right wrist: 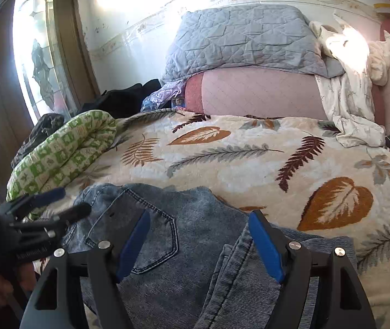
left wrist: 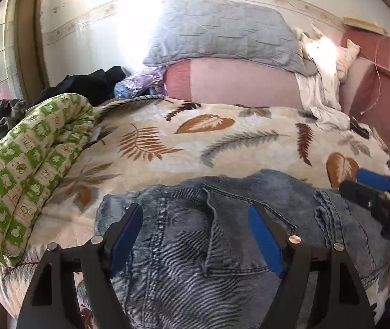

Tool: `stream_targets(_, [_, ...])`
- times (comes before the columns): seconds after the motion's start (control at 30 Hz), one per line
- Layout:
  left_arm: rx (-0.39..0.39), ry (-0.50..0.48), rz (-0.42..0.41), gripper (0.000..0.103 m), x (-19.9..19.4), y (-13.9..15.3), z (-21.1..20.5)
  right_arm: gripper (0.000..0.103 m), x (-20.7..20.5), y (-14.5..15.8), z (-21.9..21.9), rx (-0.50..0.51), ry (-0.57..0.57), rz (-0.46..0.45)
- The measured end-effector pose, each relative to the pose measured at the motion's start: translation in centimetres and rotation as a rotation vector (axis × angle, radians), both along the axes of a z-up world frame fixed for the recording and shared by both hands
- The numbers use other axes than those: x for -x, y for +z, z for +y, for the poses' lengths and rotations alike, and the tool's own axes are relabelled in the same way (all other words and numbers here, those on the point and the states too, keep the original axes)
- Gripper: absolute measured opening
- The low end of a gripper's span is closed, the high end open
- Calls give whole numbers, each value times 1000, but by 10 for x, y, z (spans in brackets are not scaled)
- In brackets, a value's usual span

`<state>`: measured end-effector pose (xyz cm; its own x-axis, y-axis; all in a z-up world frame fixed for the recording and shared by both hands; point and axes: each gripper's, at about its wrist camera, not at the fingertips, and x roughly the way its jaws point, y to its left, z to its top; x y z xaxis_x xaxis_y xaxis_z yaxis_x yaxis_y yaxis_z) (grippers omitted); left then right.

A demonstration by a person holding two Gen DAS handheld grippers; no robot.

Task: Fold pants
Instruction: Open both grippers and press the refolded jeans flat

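Faded blue jeans [left wrist: 195, 235] lie on the leaf-patterned bedspread [left wrist: 208, 142] near the bed's front edge, back pocket up. They also show in the right wrist view [right wrist: 162, 235], with a folded leg part [right wrist: 238, 279] on the right. My left gripper [left wrist: 196, 213] is open above the jeans' seat, empty. My right gripper [right wrist: 199, 219] is open above the jeans, empty. The right gripper shows at the right edge of the left wrist view [left wrist: 365, 181]; the left gripper shows at the left of the right wrist view [right wrist: 66, 200].
A rolled green-and-white quilt [left wrist: 30, 170] lies at the bed's left. A grey quilted pillow [left wrist: 222, 33] rests on the pink headboard [left wrist: 244, 82]. White cloth [left wrist: 321, 87] drapes at the back right. Dark clothes [left wrist: 85, 82] pile near the door at the left.
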<state>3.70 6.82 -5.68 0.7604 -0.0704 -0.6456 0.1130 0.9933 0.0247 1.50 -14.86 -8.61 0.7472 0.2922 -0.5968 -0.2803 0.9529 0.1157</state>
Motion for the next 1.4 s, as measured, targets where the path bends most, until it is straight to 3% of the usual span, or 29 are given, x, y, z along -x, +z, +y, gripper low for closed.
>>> stream_targets(1.4, [19,90,-25,79,1,12,31,77,3,-10,25,47,86,9])
